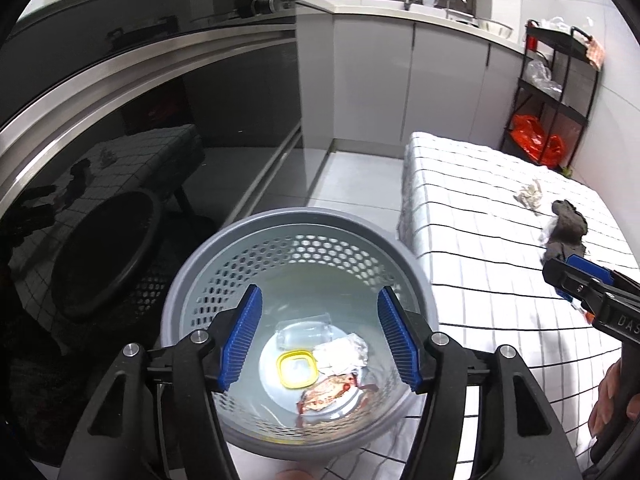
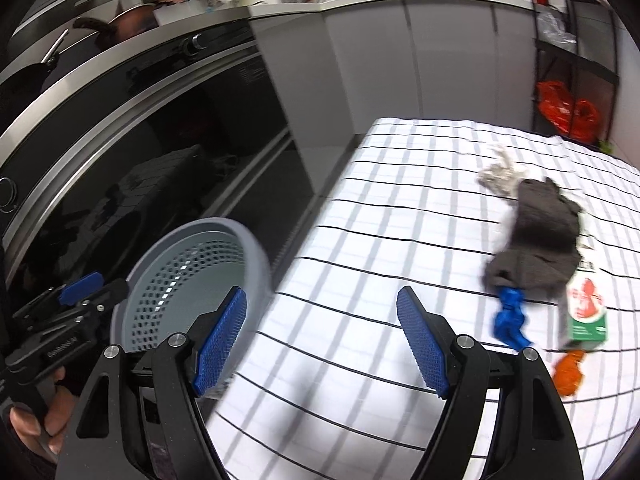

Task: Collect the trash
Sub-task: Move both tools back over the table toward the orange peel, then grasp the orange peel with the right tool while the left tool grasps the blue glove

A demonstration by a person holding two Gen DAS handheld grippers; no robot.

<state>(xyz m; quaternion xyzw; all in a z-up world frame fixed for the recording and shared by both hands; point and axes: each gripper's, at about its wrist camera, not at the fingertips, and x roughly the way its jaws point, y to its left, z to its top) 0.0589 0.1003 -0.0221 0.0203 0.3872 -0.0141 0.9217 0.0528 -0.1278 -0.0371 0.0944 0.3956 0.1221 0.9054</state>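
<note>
Trash, item one: a grey perforated bin (image 1: 296, 236) standing on the floor just beside the near corner of the table (image 1: 480, 300), which wears a white cloth with a dark grid. Contents, as I read them from the left wrist view: a clear plastic cup (image 1: 306, 332) lying on its side, a yellow square lid (image 1: 298, 370), a crumpled white-and-foil wad (image 1: 340, 354), and a reddish wrapper (image 1: 332, 394), all on the bin floor. Item two, trash on the tablecloth: a crumpled pale tissue (image 2: 498, 174) towards the far side; a dark grey cloth or glove (image 2: 536, 240) bunched near it, touching its edge; a blue piece (image 2: 510, 318) poking out from under the grey bundle; a green, white and red carton (image 2: 586, 308) just beside it, partly covered by the bundle; an orange scrap (image 2: 568, 372) close to the carton's near end. Tools: my left gripper (image 1: 320, 336) hangs over the bin mouth, its blue pads well apart with nothing between them. My right gripper (image 2: 322, 340) is over the table, jaws spread wide and empty, the remaining trash off to its right; this view is motion-blurred. Surroundings: dark oven front (image 2: 160, 152), white cabinets (image 1: 400, 80), black shelf rack (image 1: 552, 80) with orange bags.
</note>
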